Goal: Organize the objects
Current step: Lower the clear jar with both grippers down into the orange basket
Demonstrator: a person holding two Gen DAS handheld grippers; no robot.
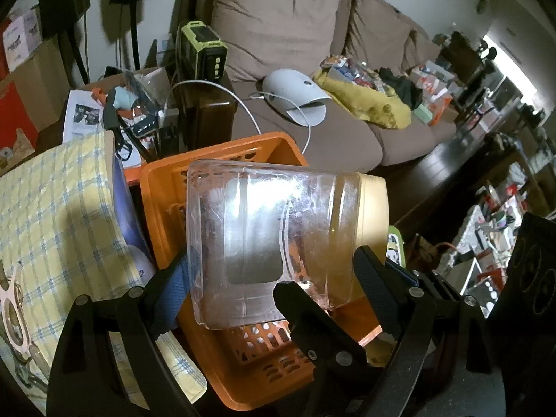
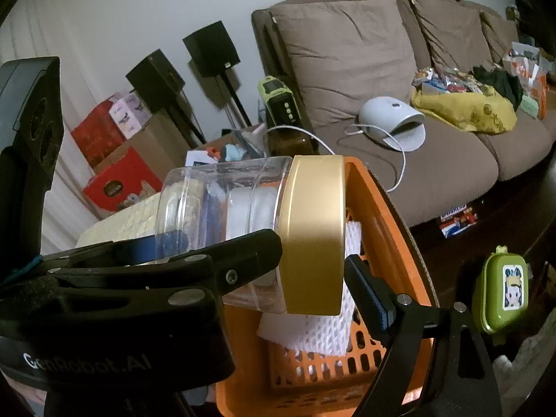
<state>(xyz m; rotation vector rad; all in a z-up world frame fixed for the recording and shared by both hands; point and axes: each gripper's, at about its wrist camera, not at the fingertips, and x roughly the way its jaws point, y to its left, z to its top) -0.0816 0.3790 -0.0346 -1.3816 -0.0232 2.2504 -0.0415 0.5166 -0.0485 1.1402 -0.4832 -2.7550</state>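
Observation:
A clear plastic jar (image 1: 264,222) with a gold lid (image 2: 312,229) hangs on its side over an orange basket (image 1: 163,187). My left gripper (image 1: 272,271) is shut on it, one pad at the base and the other at the shoulder by the lid. In the right wrist view its finger (image 2: 243,253) crosses the clear wall. My right gripper (image 1: 342,279) stands wide around the lid end. One finger (image 2: 365,292) sits beside the lid's flat face and the other lies across the jar's near wall. I see no pad pressing.
White foam netting (image 2: 312,330) lies in the basket. A yellow checked cloth (image 1: 55,215) lies left of it, and a small green case (image 2: 504,292) right. Behind is a brown sofa (image 1: 312,132) with a white device (image 1: 295,93), a cable and clutter. Boxes and speaker stands are far left.

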